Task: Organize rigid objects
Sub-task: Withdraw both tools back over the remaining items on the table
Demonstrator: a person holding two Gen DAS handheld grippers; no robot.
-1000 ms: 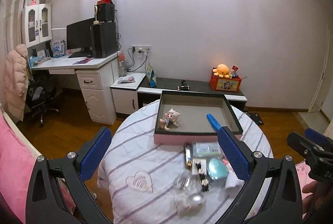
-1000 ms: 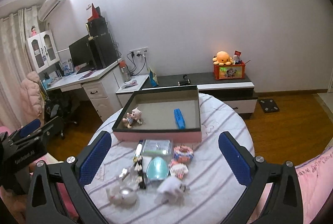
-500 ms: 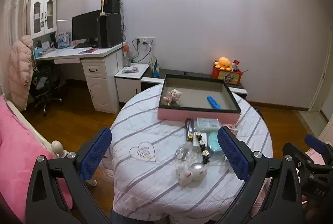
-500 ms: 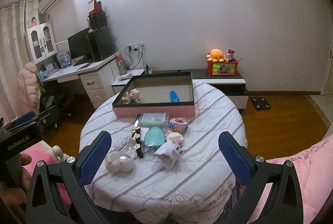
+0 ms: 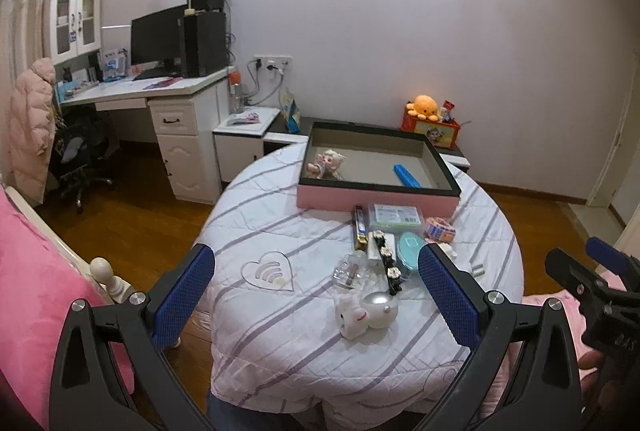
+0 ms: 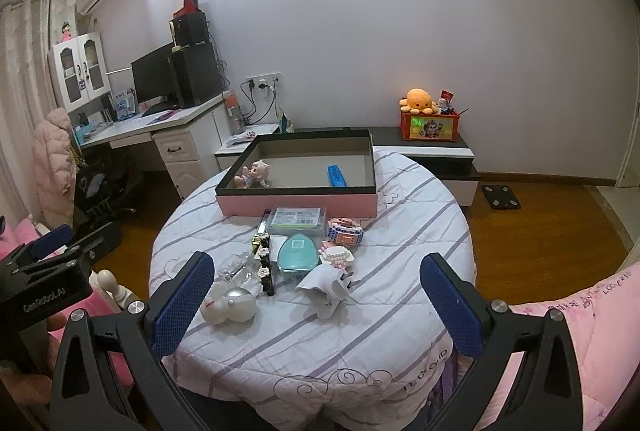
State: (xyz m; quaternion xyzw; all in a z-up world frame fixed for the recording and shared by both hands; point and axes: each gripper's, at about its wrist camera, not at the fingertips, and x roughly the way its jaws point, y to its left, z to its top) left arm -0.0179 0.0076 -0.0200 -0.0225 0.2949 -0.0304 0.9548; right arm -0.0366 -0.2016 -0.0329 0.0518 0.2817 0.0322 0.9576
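I am holding the left hand-held gripper (image 5: pixel 316 291) and the right hand-held gripper (image 6: pixel 316 295) wide open and empty, above the round striped surface (image 6: pixel 420 215). The white rounded toy (image 6: pixel 229 305) is lying near its front edge. It looks light, smooth and slippery, so I would grip across its narrow middle.

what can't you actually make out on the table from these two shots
- Label text on the flat packet: too small in both views.
- Teal case: its right edge is hidden by the left hand-held gripper finger in the left wrist view.
- Table near edge: cut off behind both gripper bodies.
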